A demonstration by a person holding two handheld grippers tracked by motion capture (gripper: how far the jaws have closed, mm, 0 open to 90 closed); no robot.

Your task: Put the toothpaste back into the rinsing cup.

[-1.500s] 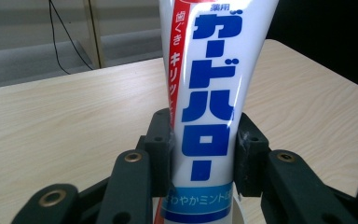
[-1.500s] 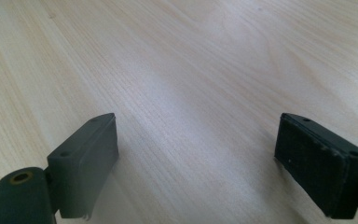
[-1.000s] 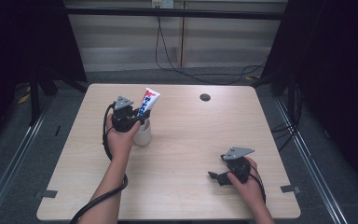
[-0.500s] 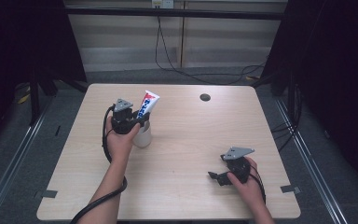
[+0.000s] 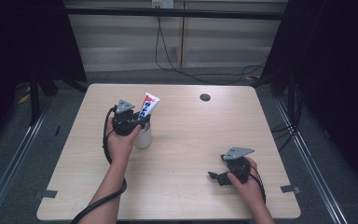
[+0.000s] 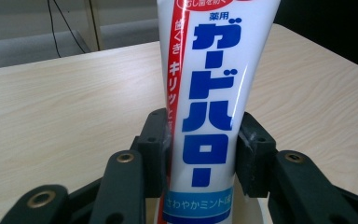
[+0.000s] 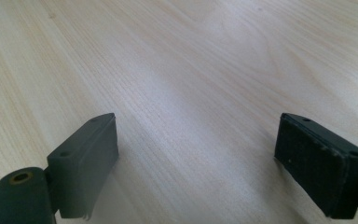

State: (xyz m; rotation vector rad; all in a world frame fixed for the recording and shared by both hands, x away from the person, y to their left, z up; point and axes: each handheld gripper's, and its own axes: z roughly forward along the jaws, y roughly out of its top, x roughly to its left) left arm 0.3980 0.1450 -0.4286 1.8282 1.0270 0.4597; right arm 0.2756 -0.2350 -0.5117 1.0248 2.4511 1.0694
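A white toothpaste tube (image 5: 149, 106) with blue lettering and a red stripe stands tilted in a small white cup (image 5: 143, 137) on the left half of the table. My left gripper (image 5: 143, 122) holds the tube low down, just above the cup. In the left gripper view both pads touch the sides of the tube (image 6: 209, 93), and the cup's rim (image 6: 256, 207) shows below them. These jaws have just been opening slightly with the tube still between them. My right gripper (image 5: 216, 177) rests near the front right of the table, open (image 7: 196, 158), with bare wood between its pads.
The pale wooden table (image 5: 191, 140) has a small dark round hole (image 5: 205, 97) near its back edge. Cables trail on the floor behind it. Grey tape marks sit by the front corners (image 5: 46, 193).
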